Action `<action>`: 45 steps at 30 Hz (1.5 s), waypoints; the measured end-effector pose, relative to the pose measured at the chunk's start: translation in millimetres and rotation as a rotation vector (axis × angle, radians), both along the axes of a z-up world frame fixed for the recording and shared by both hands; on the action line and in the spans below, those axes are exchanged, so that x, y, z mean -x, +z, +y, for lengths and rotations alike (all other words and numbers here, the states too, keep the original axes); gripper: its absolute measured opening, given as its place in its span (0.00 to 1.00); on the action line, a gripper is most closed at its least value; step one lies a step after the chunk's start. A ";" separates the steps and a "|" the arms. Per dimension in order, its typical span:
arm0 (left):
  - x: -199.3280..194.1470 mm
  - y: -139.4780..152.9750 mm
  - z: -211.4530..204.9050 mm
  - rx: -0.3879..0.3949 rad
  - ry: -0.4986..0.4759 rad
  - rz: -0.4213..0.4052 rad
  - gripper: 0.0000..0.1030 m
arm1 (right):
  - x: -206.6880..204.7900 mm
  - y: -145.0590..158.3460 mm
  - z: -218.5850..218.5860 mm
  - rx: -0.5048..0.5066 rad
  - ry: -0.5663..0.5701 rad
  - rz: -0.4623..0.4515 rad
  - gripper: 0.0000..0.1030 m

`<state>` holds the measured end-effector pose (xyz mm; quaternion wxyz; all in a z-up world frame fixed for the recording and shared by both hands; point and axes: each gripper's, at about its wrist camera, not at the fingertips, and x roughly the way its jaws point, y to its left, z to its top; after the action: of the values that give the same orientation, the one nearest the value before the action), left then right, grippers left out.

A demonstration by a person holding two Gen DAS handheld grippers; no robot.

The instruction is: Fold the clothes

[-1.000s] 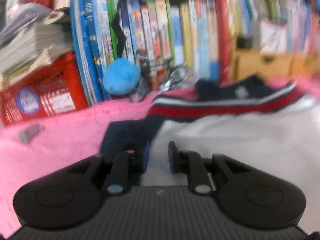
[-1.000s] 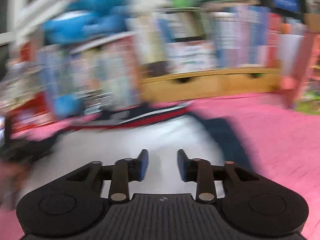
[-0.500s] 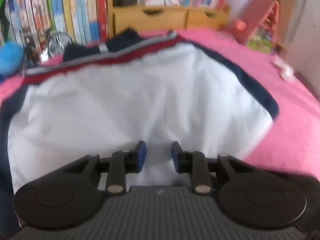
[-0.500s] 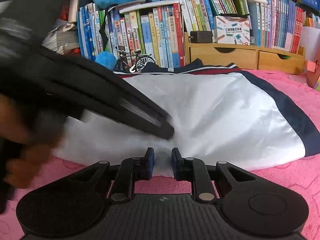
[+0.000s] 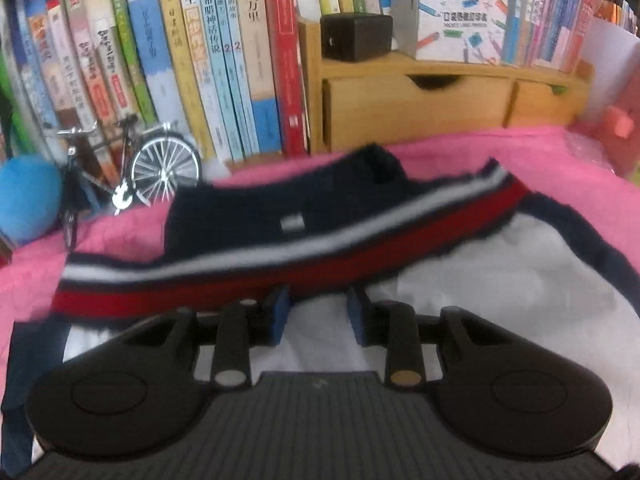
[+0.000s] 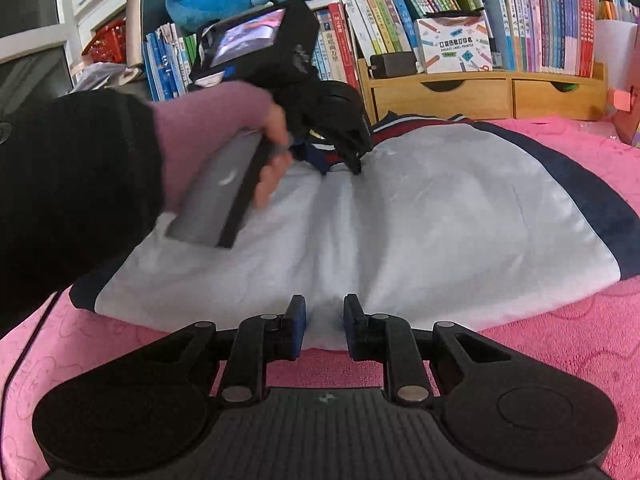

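A pink quilted bed cover point(image 6: 540, 344) fills the scene, with a crowded row of upright books point(image 6: 500, 20) and a low wooden drawer unit point(image 6: 480, 94) along its far edge. Spread flat across the cover lies the task's thing, a white garment with navy side panels and a red, white and navy striped band point(image 6: 420, 216). Its long axis runs from the near hem to the far striped end, and it lies a little right of centre in the right wrist view.

The relation that matters is that each pair of tongs sits at an opposite end of that axis. The right gripper point(image 6: 325, 330) is at the near white hem, pointing away and downward. Its blue pads stand a little apart with the hem cloth bunched between them; whether they press it cannot be told for sure, though they look closed on it.

The left gripper point(image 6: 352, 152) is at the far end, carried by a hand point(image 6: 272, 148) in a mauve cuff and black sleeve reaching in from the left. In its own view the left gripper point(image 5: 318, 314) tilts steeply down, just short of the striped band point(image 5: 280, 276). Its jaws have just been opening, with only flat white cloth below the gap and nothing gripped.

The left hand is judged nearer the band, so a near-to-far fold seems likely.
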<state>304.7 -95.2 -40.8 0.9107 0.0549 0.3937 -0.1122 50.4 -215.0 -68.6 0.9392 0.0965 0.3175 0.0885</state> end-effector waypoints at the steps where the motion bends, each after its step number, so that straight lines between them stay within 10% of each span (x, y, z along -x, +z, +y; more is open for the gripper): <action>1: -4.7 -0.4 0.3 0.008 0.011 -0.002 0.32 | 0.3 -0.1 -0.4 -0.003 0.000 0.000 0.20; 10: 15.8 22.9 8.3 0.040 0.045 -0.025 0.23 | -1.5 -0.1 -0.3 -0.006 -0.002 0.000 0.20; 22: 165.5 24.0 -8.0 -0.078 -0.284 0.135 0.25 | -1.4 -0.6 -0.7 -0.001 0.000 -0.002 0.24; 34: 33.2 4.6 -4.9 -0.016 -0.002 0.120 0.31 | -0.4 -1.4 -2.9 0.002 0.004 -0.002 0.24; 45: -18.2 3.2 -12.8 -0.022 0.058 0.076 0.31 | 5.1 -2.7 -2.9 0.001 -0.009 0.004 0.24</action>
<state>322.9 -108.0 -37.6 0.8972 0.0494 0.4308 -0.0835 45.2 -218.0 -71.4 0.9390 0.0973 0.3190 0.0840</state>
